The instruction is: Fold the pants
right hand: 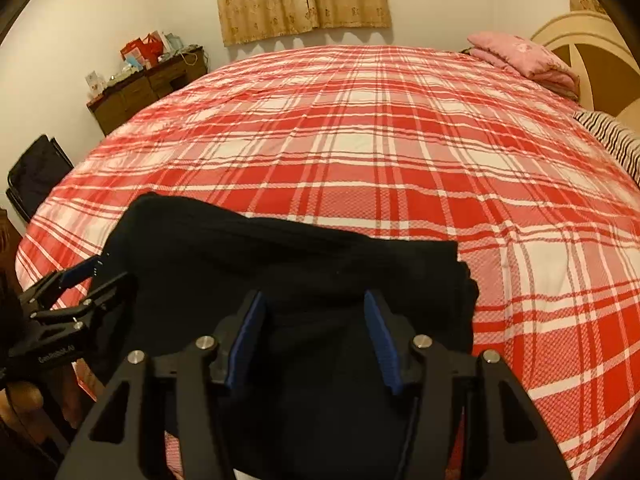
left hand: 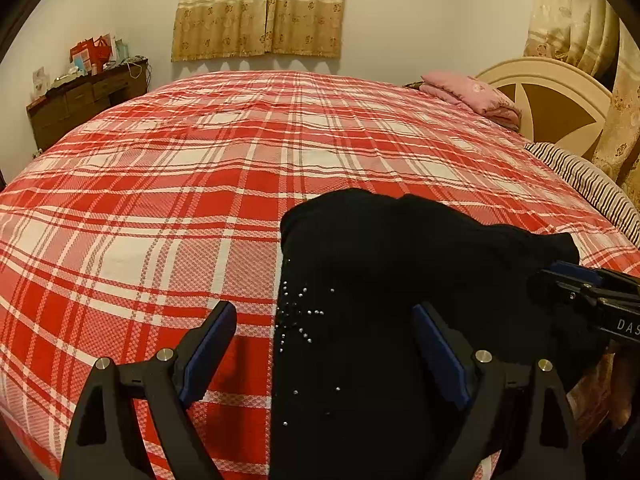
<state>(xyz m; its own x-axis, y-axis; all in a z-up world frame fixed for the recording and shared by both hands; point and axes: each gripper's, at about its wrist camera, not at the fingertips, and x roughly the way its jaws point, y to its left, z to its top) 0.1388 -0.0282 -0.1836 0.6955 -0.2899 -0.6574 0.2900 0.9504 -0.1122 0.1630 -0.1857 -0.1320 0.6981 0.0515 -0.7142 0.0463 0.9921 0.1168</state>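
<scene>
Two grippers, black frames, blue ridged pads, steel pivot pins.

Left gripper (left hand: 324, 344): jaws spread wide, released; left pad over bare bedspread, right pad over the pants, neither pressing cloth. Side lettering, seen from the right wrist, partly legible, ending "AI".

Right gripper (right hand: 316, 320): jaws half apart, empty of grip; pants lie between and below the pads, untouched by them. Side lettering, seen from the left wrist: "DAS", cut off by the frame edge.

Pants (left hand: 380, 280): black, soft knit, bunched in rounded folds at the bedspread's near edge; small silver studs in a starburst on the left part.

Bedspread (left hand: 200, 184): red-and-white plaid, waffle-textured weave, mostly flat.

Beyond pants: pink folded quilt (left hand: 472, 96), striped pillow (left hand: 588, 184), cream arched headboard (left hand: 556, 96), gold floral curtain (left hand: 260, 8), brown wooden dresser (left hand: 80, 104) with red packages.
</scene>
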